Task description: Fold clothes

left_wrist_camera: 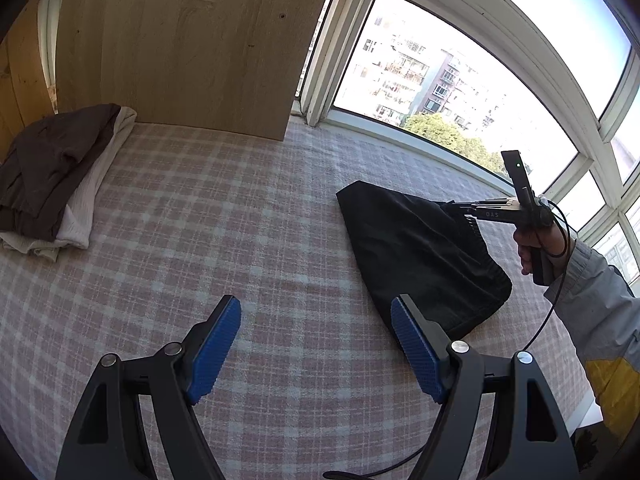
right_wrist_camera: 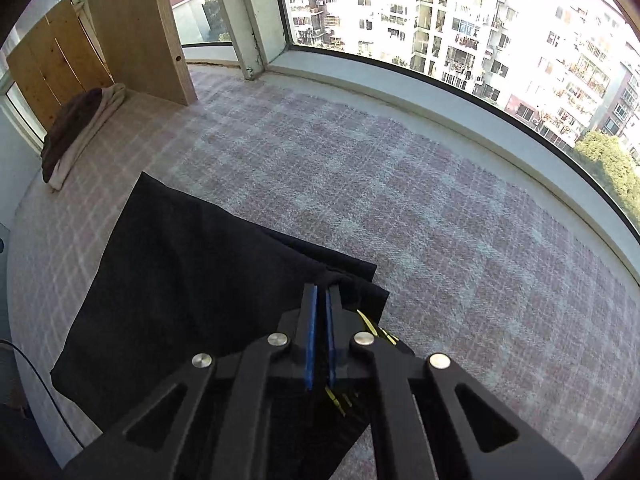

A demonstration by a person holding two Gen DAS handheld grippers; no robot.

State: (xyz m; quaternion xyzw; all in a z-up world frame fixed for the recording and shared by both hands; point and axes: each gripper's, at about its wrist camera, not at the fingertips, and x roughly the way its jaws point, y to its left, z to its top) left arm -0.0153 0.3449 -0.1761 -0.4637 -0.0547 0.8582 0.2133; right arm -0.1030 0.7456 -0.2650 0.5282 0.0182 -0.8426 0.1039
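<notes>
1. left gripper: jaws wide apart, nothing between the blue pads; it hangs over the plaid cover.
2. right gripper: jaws closed on an edge of the black garment, lifting that edge off the cover.
3. black garment: at 3 o'clock in the left wrist view, its lower part resting on the cover, its upper edge raised to the right gripper.
4. hand with grey sleeve: holds the right gripper's handle.
5. folded pile: brown on cream, at 9 o'clock, well apart from the garment, beside a wood panel.
6. window: at 1 o'clock.
</notes>
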